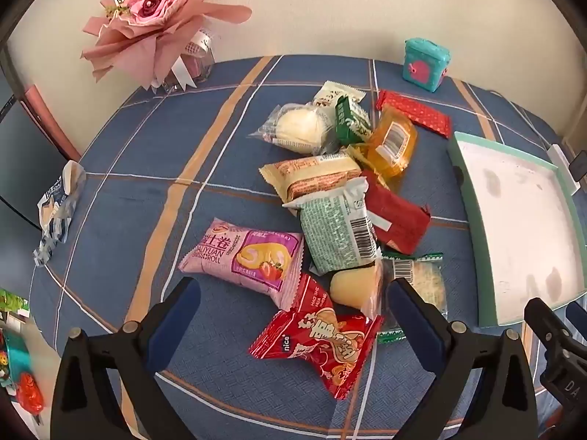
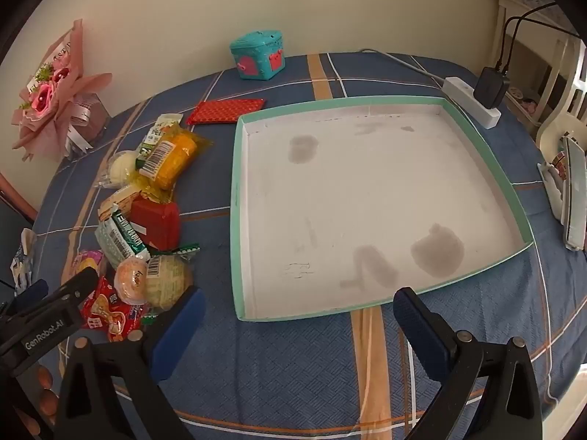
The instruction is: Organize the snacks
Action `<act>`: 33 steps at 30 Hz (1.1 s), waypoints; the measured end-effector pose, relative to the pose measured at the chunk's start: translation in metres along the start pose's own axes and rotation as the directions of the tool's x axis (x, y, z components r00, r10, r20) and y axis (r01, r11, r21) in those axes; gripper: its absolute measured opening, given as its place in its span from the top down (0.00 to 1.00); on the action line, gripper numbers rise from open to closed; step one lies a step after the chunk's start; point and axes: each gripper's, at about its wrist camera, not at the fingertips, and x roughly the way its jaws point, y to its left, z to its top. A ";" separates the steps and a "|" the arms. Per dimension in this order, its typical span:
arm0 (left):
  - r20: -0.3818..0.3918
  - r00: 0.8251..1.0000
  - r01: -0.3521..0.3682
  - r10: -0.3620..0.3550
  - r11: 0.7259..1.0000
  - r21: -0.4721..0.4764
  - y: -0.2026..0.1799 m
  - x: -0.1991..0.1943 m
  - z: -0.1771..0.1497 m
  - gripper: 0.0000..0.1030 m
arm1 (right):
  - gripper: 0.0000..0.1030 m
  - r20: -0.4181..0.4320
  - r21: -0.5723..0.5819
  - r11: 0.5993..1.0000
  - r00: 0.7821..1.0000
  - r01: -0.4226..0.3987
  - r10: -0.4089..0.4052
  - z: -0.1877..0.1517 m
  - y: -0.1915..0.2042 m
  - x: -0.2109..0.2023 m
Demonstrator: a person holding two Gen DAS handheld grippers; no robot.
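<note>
A heap of wrapped snacks lies on the blue plaid tablecloth (image 1: pixel 146 190). It includes a pink Swiss-roll packet (image 1: pixel 242 256), a red "nice" packet (image 1: pixel 323 344), a green-and-white packet (image 1: pixel 337 234), an orange packet (image 1: pixel 392 143) and a red dotted packet (image 1: pixel 414 112). My left gripper (image 1: pixel 293 293) is open, hovering above the near end of the heap over the red packet. The shallow teal-rimmed tray (image 2: pixel 234 190) with a stained white floor holds nothing. My right gripper (image 2: pixel 299 300) is open over the tray's near edge, with nothing between its fingers.
A pink bouquet (image 1: pixel 154 11) and a teal box (image 1: pixel 425 64) stand by the wall. A crumpled wrapper (image 1: pixel 58 212) lies at the table's left edge. Beyond the tray's far right corner are a power strip with a charger (image 2: pixel 477 99) and a white chair (image 2: pixel 561 121).
</note>
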 end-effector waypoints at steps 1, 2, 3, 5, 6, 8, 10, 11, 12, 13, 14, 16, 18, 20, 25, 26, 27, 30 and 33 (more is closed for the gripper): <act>-0.001 1.000 0.001 -0.001 1.000 -0.001 0.000 0.000 0.000 0.01 | 0.00 -0.002 -0.001 1.000 1.000 0.003 -0.003 0.000 0.000 0.000; -0.004 1.000 0.003 -0.003 1.000 -0.002 0.000 0.001 0.001 0.01 | 0.00 -0.002 -0.001 1.000 1.000 0.002 -0.002 0.000 0.000 -0.001; -0.007 1.000 0.005 -0.005 1.000 -0.004 -0.001 0.002 0.002 0.01 | 0.00 -0.001 -0.001 1.000 1.000 0.000 0.000 0.000 0.001 -0.001; -0.012 1.000 0.007 -0.007 1.000 -0.007 -0.001 -0.006 0.015 0.01 | 0.00 0.001 -0.002 1.000 1.000 -0.002 0.002 0.001 0.001 -0.002; -0.013 1.000 0.008 -0.008 1.000 -0.007 -0.001 -0.008 0.017 0.01 | 0.00 0.002 -0.001 1.000 1.000 -0.003 0.003 0.001 0.001 -0.002; -0.007 1.000 0.012 -0.012 1.000 -0.012 -0.002 -0.014 0.020 0.01 | 0.00 0.004 0.000 1.000 1.000 -0.005 0.005 0.001 0.001 -0.003; -0.004 1.000 0.017 -0.017 1.000 -0.018 0.000 -0.019 0.024 0.01 | 0.00 0.011 -0.002 1.000 1.000 -0.004 0.004 0.006 0.001 -0.007; 0.024 1.000 0.021 -0.020 1.000 -0.017 0.001 -0.015 0.012 0.01 | 0.00 0.012 -0.003 1.000 1.000 -0.004 0.004 0.006 0.001 -0.007; 0.033 0.999 0.021 -0.020 1.000 -0.018 0.001 -0.014 0.008 0.01 | 0.00 0.018 -0.006 1.000 1.000 -0.005 0.005 0.003 0.000 -0.007; 0.034 0.999 0.021 -0.020 1.000 -0.020 0.001 -0.014 0.009 0.01 | 0.00 0.018 -0.007 1.000 1.000 -0.005 0.005 0.003 0.000 -0.007; 0.037 0.999 0.021 -0.020 1.000 -0.021 0.002 -0.013 0.008 0.01 | 0.00 0.018 -0.009 1.000 1.000 -0.005 0.005 0.003 0.000 -0.006; 0.042 0.999 0.020 -0.019 1.000 -0.023 0.003 -0.013 0.008 0.01 | 0.00 0.019 -0.011 1.000 1.000 -0.004 0.005 0.002 0.001 -0.006; 0.046 0.999 0.016 -0.014 1.000 -0.027 0.003 -0.013 0.008 0.01 | 0.00 0.019 -0.012 1.000 1.000 -0.006 0.007 0.002 0.001 -0.006; 0.053 0.998 0.023 -0.021 0.999 -0.033 0.005 -0.013 0.007 0.01 | 0.00 0.020 -0.015 1.000 1.000 -0.007 0.007 0.002 0.001 -0.005; 0.071 0.997 0.020 -0.017 0.999 -0.039 0.005 -0.016 0.007 0.01 | 0.00 0.019 -0.020 1.000 1.000 -0.003 0.003 0.002 0.002 -0.005; 0.071 0.997 0.017 -0.014 0.999 -0.038 0.004 -0.016 0.007 0.01 | 0.00 0.020 -0.021 1.000 1.000 -0.003 0.003 0.002 0.001 -0.005; 0.072 0.997 0.017 -0.014 0.999 -0.038 0.005 -0.016 0.006 0.01 | 0.00 0.020 -0.022 1.000 1.000 -0.002 0.002 0.002 0.002 -0.005; 0.078 0.997 0.016 -0.012 0.999 -0.041 0.005 -0.017 0.006 0.01 | 0.00 0.024 -0.031 1.000 1.000 0.000 0.001 0.002 0.003 -0.006; 0.086 0.996 0.011 -0.008 0.999 -0.038 0.005 -0.018 0.006 0.01 | 0.00 0.027 -0.047 0.999 1.000 0.003 -0.002 0.002 0.005 -0.006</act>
